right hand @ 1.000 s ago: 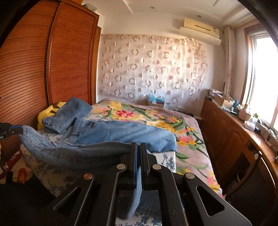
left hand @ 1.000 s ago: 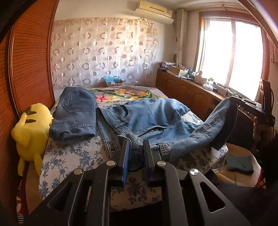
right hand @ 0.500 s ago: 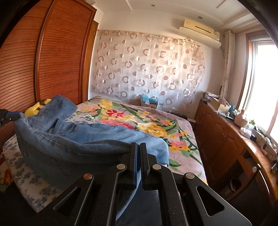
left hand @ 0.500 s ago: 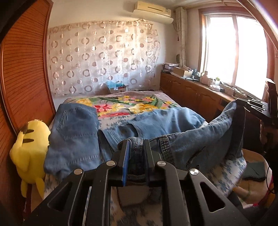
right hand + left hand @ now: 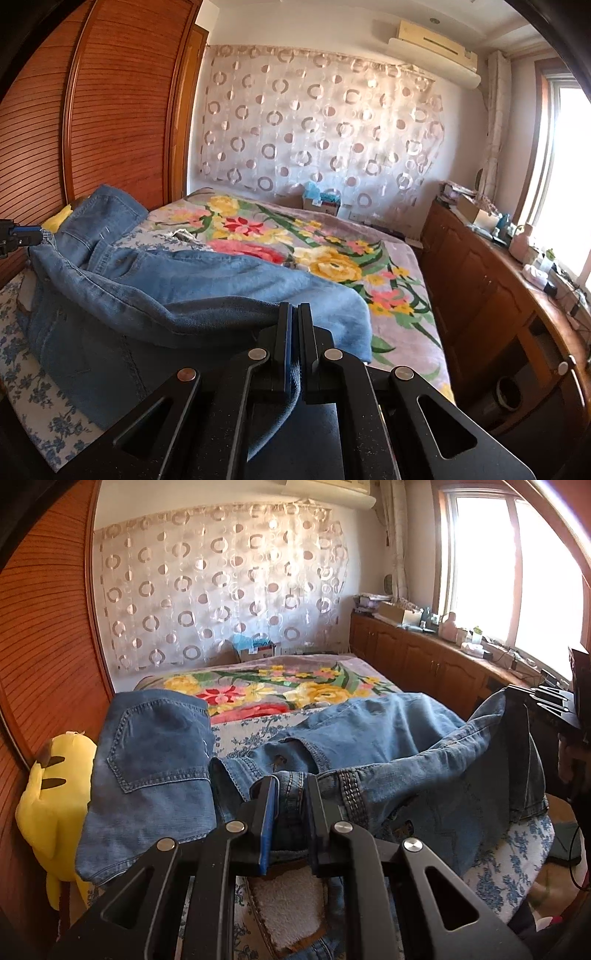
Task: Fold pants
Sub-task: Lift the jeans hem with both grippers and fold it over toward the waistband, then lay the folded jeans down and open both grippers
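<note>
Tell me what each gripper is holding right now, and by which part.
Both hold the same jeans: left gripper is shut on the waistband, right gripper on a leg's hem end.

Bright daylight, window overexposed, fisheye-warped edges.

sunlit window, wood wardrobe, circle-print curtain, floral bed.
</note>
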{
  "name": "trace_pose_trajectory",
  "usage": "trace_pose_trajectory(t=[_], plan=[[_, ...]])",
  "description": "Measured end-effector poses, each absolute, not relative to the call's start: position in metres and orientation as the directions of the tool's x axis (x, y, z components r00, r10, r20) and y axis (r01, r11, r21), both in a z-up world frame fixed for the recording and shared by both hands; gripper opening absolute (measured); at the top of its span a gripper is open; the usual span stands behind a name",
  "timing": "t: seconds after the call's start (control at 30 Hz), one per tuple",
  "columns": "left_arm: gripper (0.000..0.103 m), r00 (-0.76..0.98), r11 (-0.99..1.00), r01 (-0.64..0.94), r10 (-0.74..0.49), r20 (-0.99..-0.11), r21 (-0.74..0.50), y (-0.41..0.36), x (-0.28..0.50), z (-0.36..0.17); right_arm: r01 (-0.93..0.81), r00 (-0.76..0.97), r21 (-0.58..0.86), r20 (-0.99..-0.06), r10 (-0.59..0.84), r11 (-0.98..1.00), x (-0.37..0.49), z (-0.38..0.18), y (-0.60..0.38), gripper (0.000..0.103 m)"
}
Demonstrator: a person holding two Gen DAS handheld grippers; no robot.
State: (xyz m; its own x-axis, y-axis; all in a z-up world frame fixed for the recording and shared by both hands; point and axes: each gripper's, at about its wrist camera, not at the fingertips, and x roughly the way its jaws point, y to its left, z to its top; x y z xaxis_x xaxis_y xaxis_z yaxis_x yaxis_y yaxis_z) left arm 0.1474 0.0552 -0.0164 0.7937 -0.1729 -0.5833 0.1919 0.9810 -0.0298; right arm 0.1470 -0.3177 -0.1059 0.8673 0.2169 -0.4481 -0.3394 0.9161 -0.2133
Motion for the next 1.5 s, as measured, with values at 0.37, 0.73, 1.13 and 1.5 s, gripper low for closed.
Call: trace_pose_trajectory(t=[0.37,0.73,1.13,1.5], plan=[[0.016,0.775,0.983,0.181,-0.169,-0.608,-0.041,0.057,0.175,-0.026,-0.348,0.854,-0.207,-0.471,0.218,0.914,0.172,-0.1,-0.318,0.002],[0.016,0.817,0.988,0.154,-0.134,-0.561,-0.011,0.065,0.216,0.001,-0.33,0.891,-0.27,-0.405,0.204,0.905,0.206,-0.065,-0.305,0.002],[0.017,0.786,0.993,0.118,-0.086,-0.612,0.013,0.072,0.268,-0.022,-0.336,0.868,-0.307,-0.468,0.166,0.891,0.272,-0.092,-0.273,0.003],[0.056,0.764,0.991,0.128,-0.082,-0.64,0.026,0.064,0.255,-0.03,-0.375,0.798,-0.185,-0.563,0.215,0.908,0.28,-0.074,-0.287,0.027]])
